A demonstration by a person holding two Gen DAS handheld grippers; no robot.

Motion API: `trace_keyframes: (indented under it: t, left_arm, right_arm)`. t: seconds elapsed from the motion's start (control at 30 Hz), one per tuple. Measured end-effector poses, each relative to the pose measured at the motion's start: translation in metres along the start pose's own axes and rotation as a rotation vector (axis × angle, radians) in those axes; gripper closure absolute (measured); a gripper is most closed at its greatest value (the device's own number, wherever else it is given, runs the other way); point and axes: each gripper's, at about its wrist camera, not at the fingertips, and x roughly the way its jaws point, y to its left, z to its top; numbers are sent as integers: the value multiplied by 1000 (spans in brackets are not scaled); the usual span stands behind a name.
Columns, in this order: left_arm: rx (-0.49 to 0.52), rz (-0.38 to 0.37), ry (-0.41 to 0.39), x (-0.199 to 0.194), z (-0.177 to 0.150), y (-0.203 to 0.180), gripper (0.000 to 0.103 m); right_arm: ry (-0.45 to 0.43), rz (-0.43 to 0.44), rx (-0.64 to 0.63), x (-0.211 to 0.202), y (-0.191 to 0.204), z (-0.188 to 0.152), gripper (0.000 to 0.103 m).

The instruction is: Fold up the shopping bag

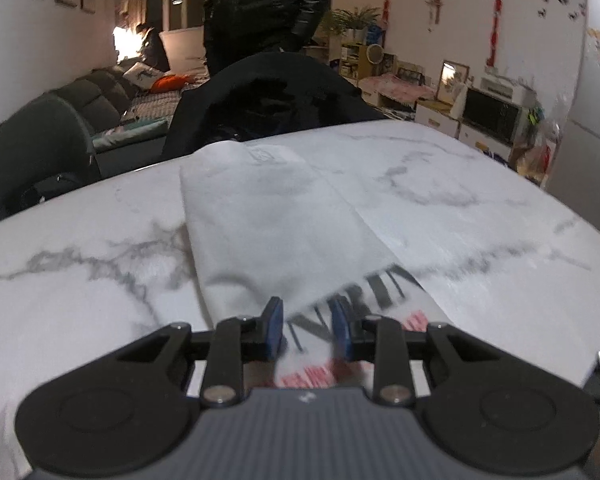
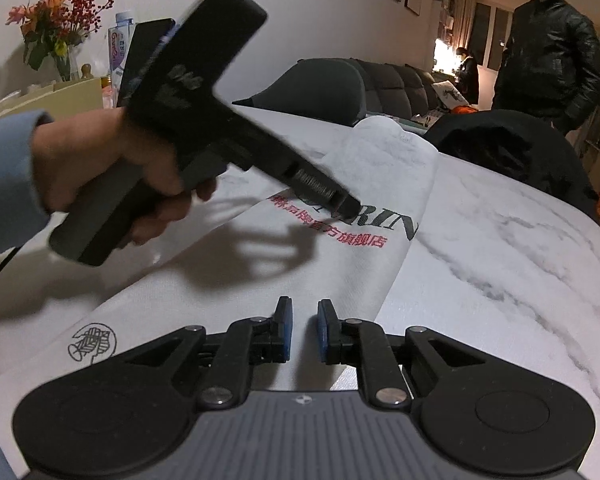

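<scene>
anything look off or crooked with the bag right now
Nothing damaged or spilled. The bag lies flat on the table, but slanted, with one long side folded over along a diagonal crease, cutting off the black lettering. Both grippers' jaws are open above it.

marble table (image 1: pixel 480 208) underlies all | black jacket (image 1: pixel 276 104) over a chair at the far edge | dark sofa (image 1: pixel 100 96) far left | person in a black coat (image 2: pixel 548 56) standing far right | flower vase (image 2: pixel 60 40) far left | microwave (image 1: pixel 490 114) far right
</scene>
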Motion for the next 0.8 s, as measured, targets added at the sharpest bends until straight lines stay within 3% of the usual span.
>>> trace_keyframes:
  t: [0.23,0.43,0.8]
  left_arm:
    - [-26,-10,-11,18,16,15,83]
    - [-19,54,-29,41,29,21,82]
    - [-49,49,-31,65,51,35,82]
  right_arm:
    - [-13,-16,-12,-1,3,-2,89]
    - [-24,-25,-24,-3,6,-5,89]
    - [-27,-26,-8,-3,6,-6,89]
